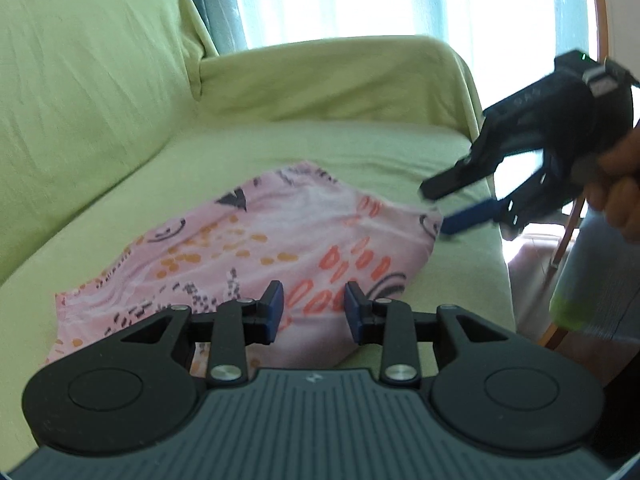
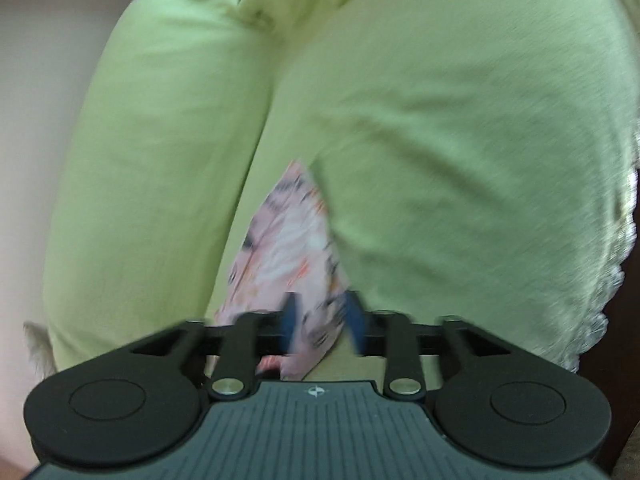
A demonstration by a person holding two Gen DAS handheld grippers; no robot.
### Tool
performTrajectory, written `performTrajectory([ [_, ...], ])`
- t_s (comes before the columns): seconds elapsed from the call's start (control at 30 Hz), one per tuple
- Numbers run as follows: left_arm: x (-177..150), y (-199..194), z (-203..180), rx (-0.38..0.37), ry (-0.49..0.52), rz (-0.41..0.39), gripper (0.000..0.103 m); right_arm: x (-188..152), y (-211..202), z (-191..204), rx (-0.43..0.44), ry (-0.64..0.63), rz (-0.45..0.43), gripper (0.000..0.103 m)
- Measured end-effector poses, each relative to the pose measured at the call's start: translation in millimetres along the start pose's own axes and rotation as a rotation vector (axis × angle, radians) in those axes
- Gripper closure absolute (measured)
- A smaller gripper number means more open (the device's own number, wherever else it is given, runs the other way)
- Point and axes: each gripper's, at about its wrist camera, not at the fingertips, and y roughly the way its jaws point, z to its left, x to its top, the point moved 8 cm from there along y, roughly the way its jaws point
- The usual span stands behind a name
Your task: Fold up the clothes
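Note:
A pink garment (image 1: 256,240) with orange and black prints lies flat on the green sofa seat (image 1: 360,148). My left gripper (image 1: 314,308) hovers over its near edge. Its blue pads (image 1: 276,306) stand apart with only cloth seen below them, nothing pinched. My right gripper (image 1: 440,208), held by a hand (image 1: 620,196), comes in from the right at the garment's far right corner, its jaws apart. In the blurred right wrist view the garment's corner (image 2: 288,240) lies between the right gripper (image 2: 322,320) pads without being pinched.
The sofa's backrest (image 1: 80,100) rises on the left and its armrest (image 1: 340,76) at the far end. Behind them is a bright window with curtains (image 1: 360,0). The seat's edge drops off on the right, by a wooden chair frame (image 1: 600,40).

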Motion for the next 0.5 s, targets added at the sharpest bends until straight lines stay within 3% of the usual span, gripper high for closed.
performTrajectory([
  [0.17, -10.0, 12.8, -5.9, -0.011, 0.022, 0.012, 0.073, -21.6, 30.9, 9.8, -0.004, -0.016, 0.105, 0.057],
  [0.2, -11.2, 12.7, -4.9, -0.011, 0.025, 0.008, 0.072, -23.6, 36.1, 9.4, -0.019, -0.024, 0.106, 0.062],
  [0.23, -11.7, 12.4, -2.6, -0.014, 0.017, 0.012, 0.072, -22.2, 36.8, 8.2, -0.038, -0.027, 0.093, 0.080],
  [0.27, -11.7, 11.8, 0.2, -0.016, 0.008, 0.020, 0.071, -20.5, 37.1, 6.6, -0.055, -0.029, 0.079, 0.089],
  [0.4, -15.9, 4.3, 9.6, -0.007, 0.016, 0.032, 0.070, -7.3, 17.8, -8.2, -0.093, 0.003, -0.007, 0.096],
  [0.43, -17.1, 2.0, 11.9, -0.008, 0.007, 0.032, 0.070, -1.9, 9.1, -12.5, -0.113, 0.007, -0.040, 0.103],
  [0.5, -16.5, -4.6, 14.3, -0.001, -0.003, 0.031, 0.070, 11.0, -11.4, -23.5, -0.161, 0.009, -0.106, 0.103],
])
